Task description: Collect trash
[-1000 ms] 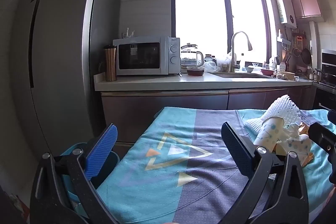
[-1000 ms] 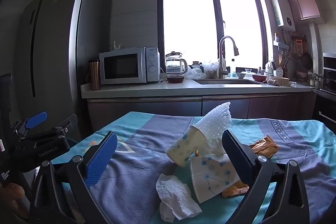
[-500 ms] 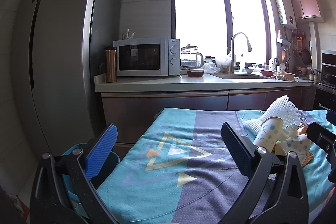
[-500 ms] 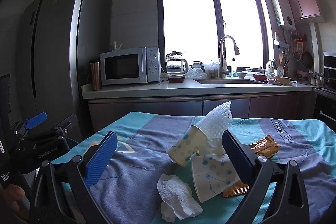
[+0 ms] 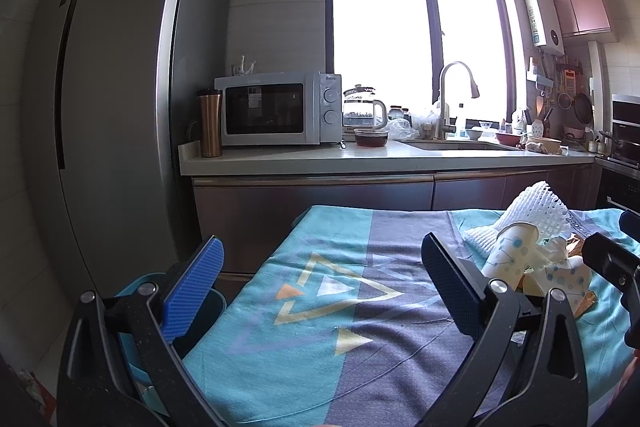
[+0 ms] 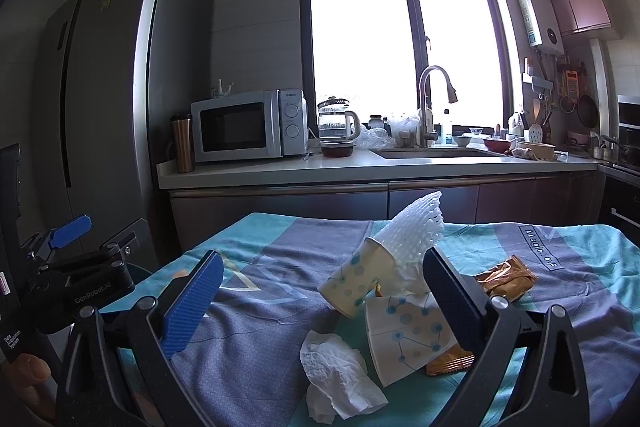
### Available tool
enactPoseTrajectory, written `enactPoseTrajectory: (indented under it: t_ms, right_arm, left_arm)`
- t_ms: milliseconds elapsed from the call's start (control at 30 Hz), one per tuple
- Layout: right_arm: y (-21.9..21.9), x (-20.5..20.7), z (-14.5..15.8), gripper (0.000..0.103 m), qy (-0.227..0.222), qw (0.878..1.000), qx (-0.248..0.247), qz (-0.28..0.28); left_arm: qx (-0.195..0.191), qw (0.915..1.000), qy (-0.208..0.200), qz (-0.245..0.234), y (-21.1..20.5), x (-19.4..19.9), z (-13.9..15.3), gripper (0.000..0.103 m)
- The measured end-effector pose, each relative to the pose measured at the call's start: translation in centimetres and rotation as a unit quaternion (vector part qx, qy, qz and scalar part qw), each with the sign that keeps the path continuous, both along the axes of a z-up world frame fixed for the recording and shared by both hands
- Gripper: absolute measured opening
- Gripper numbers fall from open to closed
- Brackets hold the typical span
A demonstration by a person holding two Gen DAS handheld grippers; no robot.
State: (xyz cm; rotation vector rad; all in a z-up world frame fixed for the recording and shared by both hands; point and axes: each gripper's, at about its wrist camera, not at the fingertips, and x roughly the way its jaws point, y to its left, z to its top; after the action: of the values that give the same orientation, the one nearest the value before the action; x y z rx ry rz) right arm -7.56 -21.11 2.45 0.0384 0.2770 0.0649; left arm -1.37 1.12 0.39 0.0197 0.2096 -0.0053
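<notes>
A heap of trash lies on the patterned table cloth (image 6: 256,339): a crumpled white tissue (image 6: 340,375), two dotted paper cups (image 6: 404,335) (image 6: 356,279), a white foam net (image 6: 416,227) and gold wrappers (image 6: 506,277). My right gripper (image 6: 324,297) is open just in front of this heap, holding nothing. My left gripper (image 5: 324,291) is open over the cloth's left part, with the heap to its right: a cup (image 5: 510,253) and the foam net (image 5: 536,207). The left gripper's body (image 6: 76,287) shows at the left of the right wrist view.
A blue bin (image 5: 140,291) stands low beside the table's left edge. Behind the table runs a counter (image 5: 360,159) with a microwave (image 5: 280,109), a kettle, a copper tumbler and a sink. A tall grey fridge (image 5: 108,107) fills the left.
Both grippers have barely shifted; the right one has crept slightly toward the heap. Both stay open and the trash lies where it was.
</notes>
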Motion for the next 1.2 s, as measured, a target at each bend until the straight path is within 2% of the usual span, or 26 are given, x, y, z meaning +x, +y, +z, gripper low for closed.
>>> enactPoseTrajectory:
  t_ms: [1200]
  right_arm:
    - [-0.49,0.09,-0.28,0.097,0.002,1.000,0.009,0.009]
  left_arm:
    - [-0.004,1.0000,0.004,-0.004,-0.51,0.08,-0.16,0.098]
